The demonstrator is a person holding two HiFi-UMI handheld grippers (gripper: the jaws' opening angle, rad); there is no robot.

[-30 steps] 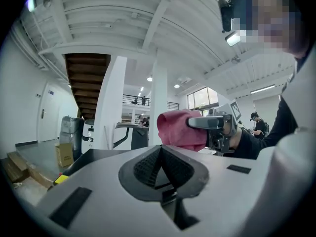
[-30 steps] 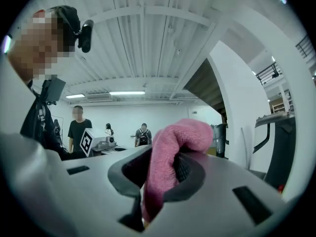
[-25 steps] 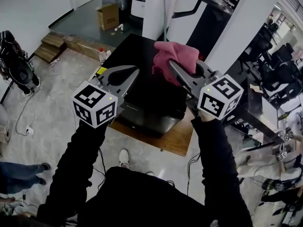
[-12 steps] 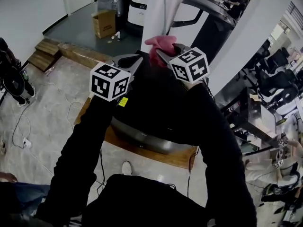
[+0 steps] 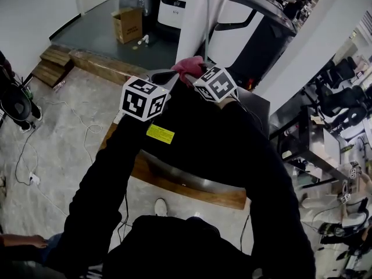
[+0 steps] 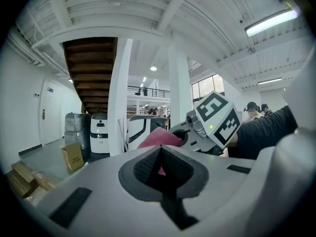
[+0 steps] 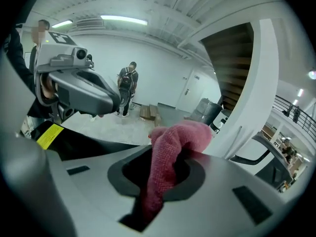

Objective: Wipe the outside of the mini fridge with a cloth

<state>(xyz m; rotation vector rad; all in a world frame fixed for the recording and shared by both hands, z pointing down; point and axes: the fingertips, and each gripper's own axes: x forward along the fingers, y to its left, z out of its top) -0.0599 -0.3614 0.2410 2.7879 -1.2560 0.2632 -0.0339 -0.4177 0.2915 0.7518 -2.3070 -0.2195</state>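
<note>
One knitted pink cloth held over the far edge of one glossy black mini fridge.

The cloth (image 5: 187, 67), soft, looped and bunched, is pinched in the closed right gripper (image 5: 195, 74), a fold hanging down between its jaws. Whether it touches the mini fridge (image 5: 174, 153) cannot be told. The fridge is boxy and smooth, bears one yellow label (image 5: 160, 134), and stands on a wooden board (image 5: 192, 190). Both sleeved arms stretch forward over the fridge top. The left gripper (image 5: 168, 75), just beside the right, has its jaws together on nothing.
</note>
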